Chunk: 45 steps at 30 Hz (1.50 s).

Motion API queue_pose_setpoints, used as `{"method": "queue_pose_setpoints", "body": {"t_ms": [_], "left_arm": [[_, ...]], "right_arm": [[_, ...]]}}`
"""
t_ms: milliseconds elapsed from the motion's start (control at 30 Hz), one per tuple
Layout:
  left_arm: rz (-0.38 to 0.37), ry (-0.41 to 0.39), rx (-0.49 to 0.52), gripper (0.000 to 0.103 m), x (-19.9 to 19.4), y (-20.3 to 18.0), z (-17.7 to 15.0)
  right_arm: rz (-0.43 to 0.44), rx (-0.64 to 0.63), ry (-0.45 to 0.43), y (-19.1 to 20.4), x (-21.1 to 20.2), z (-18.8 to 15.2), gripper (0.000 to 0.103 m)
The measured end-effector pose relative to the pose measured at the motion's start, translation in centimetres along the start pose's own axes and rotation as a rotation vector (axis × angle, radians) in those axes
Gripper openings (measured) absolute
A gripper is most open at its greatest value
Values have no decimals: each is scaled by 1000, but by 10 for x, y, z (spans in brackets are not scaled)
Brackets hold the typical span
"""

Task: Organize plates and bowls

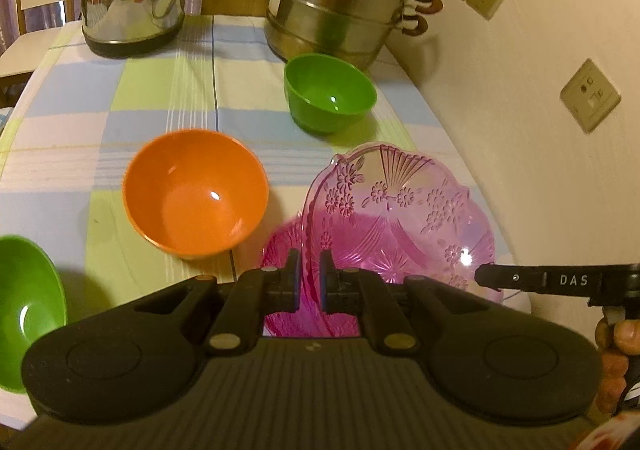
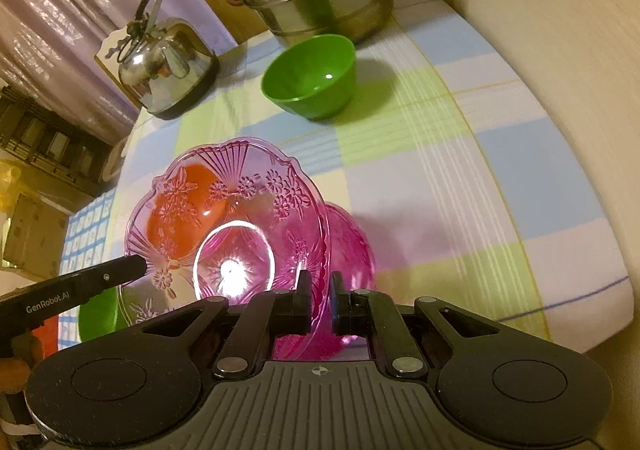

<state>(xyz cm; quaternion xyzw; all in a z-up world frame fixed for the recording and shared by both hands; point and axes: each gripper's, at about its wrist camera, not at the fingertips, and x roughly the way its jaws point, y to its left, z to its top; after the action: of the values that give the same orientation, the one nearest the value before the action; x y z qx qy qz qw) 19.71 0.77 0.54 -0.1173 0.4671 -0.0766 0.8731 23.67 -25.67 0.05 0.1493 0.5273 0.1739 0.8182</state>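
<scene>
I hold the pink patterned plate (image 1: 396,210) by both grippers at once: my left gripper (image 1: 310,278) is pinched narrow on its rim at the near left edge, and my right gripper (image 2: 320,296) is pinched narrow on the opposite rim, so the plate hangs between my two hands, tilted, with its hollow face turned toward the right wrist view. In the left view the plate spreads away from my fingers toward one and two o'clock; in the right view it spreads toward ten and eleven o'clock. Directly beneath it, just past both sets of fingertips, sits a second pink plate (image 2: 352,246) on the checked tablecloth (image 2: 460,178), and that is the relation the next move turns on, as I judge it: the held plate must level out and come down squarely over the lower one so the two nest. Neither hand is nearer; both share the load, so they should sink together. The orange bowl (image 1: 196,194) stands at ten o'clock from my left fingers, close beside the plates, one green bowl (image 1: 330,92) at twelve o'clock farther off, another green bowl (image 1: 28,310) at nine o'clock.
</scene>
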Motion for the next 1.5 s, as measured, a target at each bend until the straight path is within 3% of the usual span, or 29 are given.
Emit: {"method": "queue_pose_setpoints", "body": {"t_ms": [567, 1500], "left_arm": [[43, 46, -21, 7, 33, 4, -26], [67, 106, -68, 7, 87, 27, -35]], "right_arm": [[-50, -48, 31, -14, 26, -20, 8], [-117, -98, 82, -15, 84, -12, 9]]}}
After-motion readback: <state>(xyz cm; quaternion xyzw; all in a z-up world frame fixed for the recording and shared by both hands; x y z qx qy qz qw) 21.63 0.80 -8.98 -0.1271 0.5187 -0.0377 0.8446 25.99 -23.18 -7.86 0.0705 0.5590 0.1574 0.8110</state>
